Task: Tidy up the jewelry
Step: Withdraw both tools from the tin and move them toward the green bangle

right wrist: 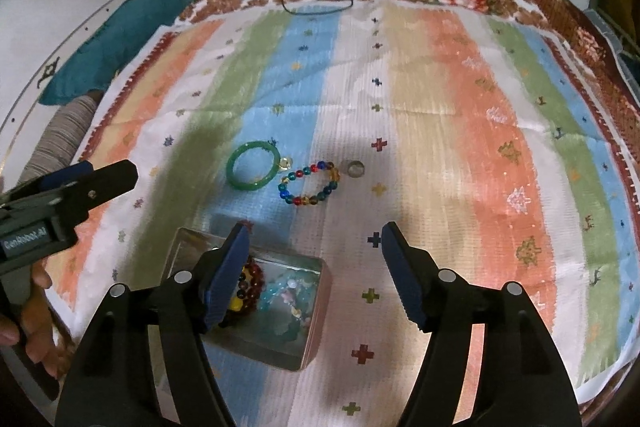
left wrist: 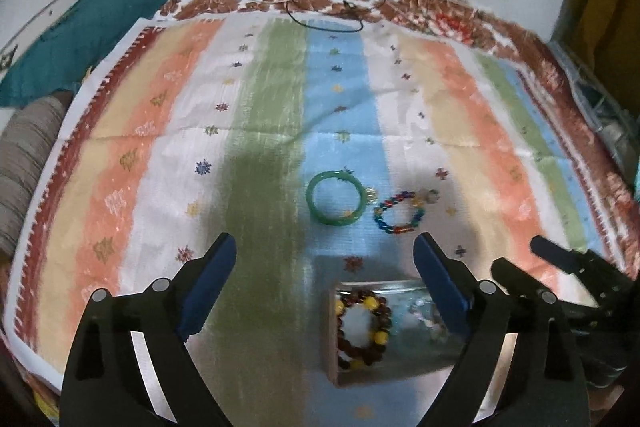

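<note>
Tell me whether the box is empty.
Not empty. The box holds a dark bracelet with yellow beads and some pale blue pieces.

A glossy, smooth green bangle (right wrist: 252, 166) and shiny multicoloured glass-like bead bracelet (right wrist: 310, 183) lie on matt, ribbed striped woven cloth (right wrist: 460, 131).

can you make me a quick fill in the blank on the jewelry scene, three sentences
1. The bangle lying on the striped cloth is ____ in colour.
2. The brown and yellow bead bracelet lies inside the ____.
3. Between the fingers of the left gripper and the right gripper, ____ is held.

Missing words: green; box; nothing
</note>
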